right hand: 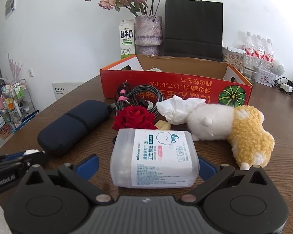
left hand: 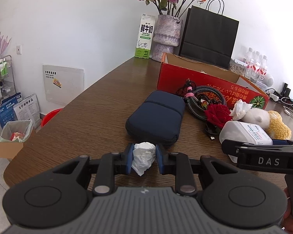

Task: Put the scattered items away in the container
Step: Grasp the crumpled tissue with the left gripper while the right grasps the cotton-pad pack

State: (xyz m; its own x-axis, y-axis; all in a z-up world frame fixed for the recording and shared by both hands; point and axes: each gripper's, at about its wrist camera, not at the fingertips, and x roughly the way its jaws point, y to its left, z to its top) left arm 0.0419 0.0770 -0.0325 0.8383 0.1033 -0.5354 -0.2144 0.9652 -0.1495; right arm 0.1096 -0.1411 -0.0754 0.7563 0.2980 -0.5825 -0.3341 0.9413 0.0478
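Observation:
My left gripper (left hand: 144, 159) is shut on a crumpled white tissue (left hand: 143, 156) just above the wooden table, near the navy pouch (left hand: 156, 117). My right gripper (right hand: 148, 164) is open, its blue pads on either side of the clear cotton-swab box (right hand: 154, 158), which lies on the table. Behind it lie a red rose (right hand: 133, 118), a coiled braided cable (right hand: 140, 94), another crumpled tissue (right hand: 177, 108) and a white-and-yellow plush toy (right hand: 234, 130). The open red cardboard box (right hand: 175, 83) stands behind them.
A milk carton (right hand: 127, 39), a vase of dried roses (right hand: 148, 33) and a black paper bag (right hand: 193, 25) stand against the wall. Water bottles (right hand: 258, 48) and chargers sit at the right. A bin (left hand: 15, 130) stands on the floor at the left.

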